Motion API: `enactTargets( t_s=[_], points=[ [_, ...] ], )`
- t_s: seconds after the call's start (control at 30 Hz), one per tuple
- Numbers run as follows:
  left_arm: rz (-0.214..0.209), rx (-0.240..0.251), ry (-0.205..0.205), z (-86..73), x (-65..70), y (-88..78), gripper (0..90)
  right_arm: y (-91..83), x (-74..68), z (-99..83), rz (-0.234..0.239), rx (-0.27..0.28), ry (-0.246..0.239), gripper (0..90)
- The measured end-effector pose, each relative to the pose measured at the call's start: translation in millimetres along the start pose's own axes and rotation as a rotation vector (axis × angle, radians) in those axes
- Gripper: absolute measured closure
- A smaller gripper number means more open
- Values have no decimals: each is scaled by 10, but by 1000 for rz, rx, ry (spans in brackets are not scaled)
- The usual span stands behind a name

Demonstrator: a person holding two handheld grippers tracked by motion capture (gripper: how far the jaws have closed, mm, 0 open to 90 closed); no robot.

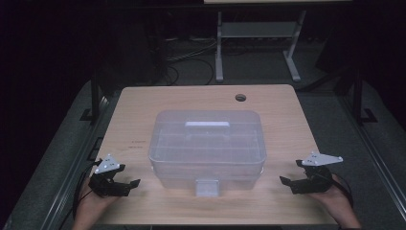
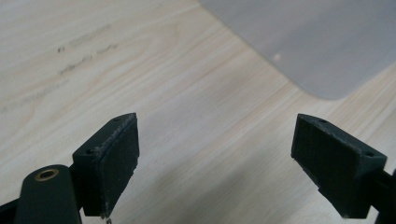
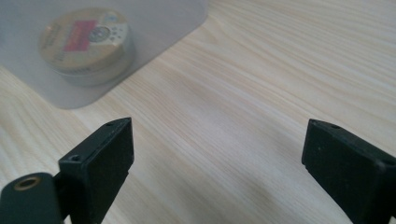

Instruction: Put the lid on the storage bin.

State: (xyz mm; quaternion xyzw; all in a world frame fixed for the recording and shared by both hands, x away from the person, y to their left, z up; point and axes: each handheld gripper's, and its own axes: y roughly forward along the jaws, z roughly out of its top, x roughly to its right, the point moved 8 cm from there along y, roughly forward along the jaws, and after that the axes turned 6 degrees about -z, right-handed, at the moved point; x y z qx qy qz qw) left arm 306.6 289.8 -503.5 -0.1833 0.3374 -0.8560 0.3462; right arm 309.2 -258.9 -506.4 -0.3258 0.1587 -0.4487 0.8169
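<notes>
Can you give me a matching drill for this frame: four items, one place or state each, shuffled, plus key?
Items:
1. left gripper
2. right gripper
3. plastic box
4. round tin

Places or states:
A. mid-table, lid shut
B. seen through the box wall
C. open, empty, near the table's right edge
D. open, empty, near the table's left edge

Pairs: 1-D, 2-C, 3-A, 4-B

a lidded box [image 1: 207, 143] sits mid-table [image 1: 143, 105], a round tin [image 3: 86, 44] inside it.

desk [image 1: 143, 120]: pale wood, faint dark marks left of centre
hole [image 1: 240, 97]: round, near the desk's far edge
frame [image 1: 258, 43]: grey metal legs, on the floor beyond the desk
</notes>
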Motion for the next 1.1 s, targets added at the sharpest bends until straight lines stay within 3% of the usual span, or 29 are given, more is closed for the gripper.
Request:
enactTargets(
  t_s=[0.23, 0.4, 0.7, 1.1],
  points=[
    [17, -23, -4, -102, -50, 84, 139, 49, 61, -103, -19, 6, 28, 70],
    [17, -44, -9, -173, -81, 145, 137, 101, 87, -177, -40, -12, 16, 66],
    [7, 19, 16, -197, -99, 155, 129, 184, 125, -278, -53, -38, 24, 51],
    [6, 22, 18, -201, -101, 154, 130, 196, 141, -285, -63, -49, 43, 23]
  ],
)
